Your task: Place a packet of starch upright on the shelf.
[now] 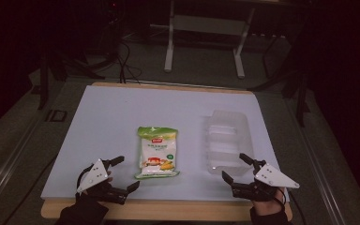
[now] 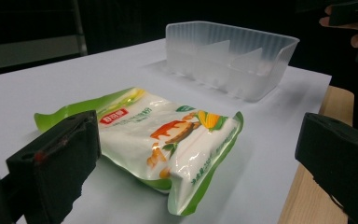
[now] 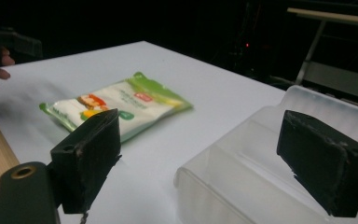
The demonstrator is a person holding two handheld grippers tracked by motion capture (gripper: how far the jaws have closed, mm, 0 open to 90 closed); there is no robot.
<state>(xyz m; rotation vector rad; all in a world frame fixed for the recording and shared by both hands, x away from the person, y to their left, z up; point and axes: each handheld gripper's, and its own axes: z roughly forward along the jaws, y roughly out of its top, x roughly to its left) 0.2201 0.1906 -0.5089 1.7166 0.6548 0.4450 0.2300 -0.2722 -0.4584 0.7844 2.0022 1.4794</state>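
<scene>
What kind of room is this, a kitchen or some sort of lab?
Probably a lab or recording workspace, not a kitchen: a white table in a dark room, cables on the floor, and a hand-held gripper in each hand.

Along our left gripper [image 2: 200,163], its two black jaws stand wide apart with nothing between them. Just past the left jaw lies a green and white snack packet [image 2: 161,140], flat on the white table sheet [image 2: 98,70]. Beyond it sits a clear plastic tray [image 2: 228,56] with dividers inside. At the top right we see fingers [image 2: 340,23] on a dark object.
</scene>
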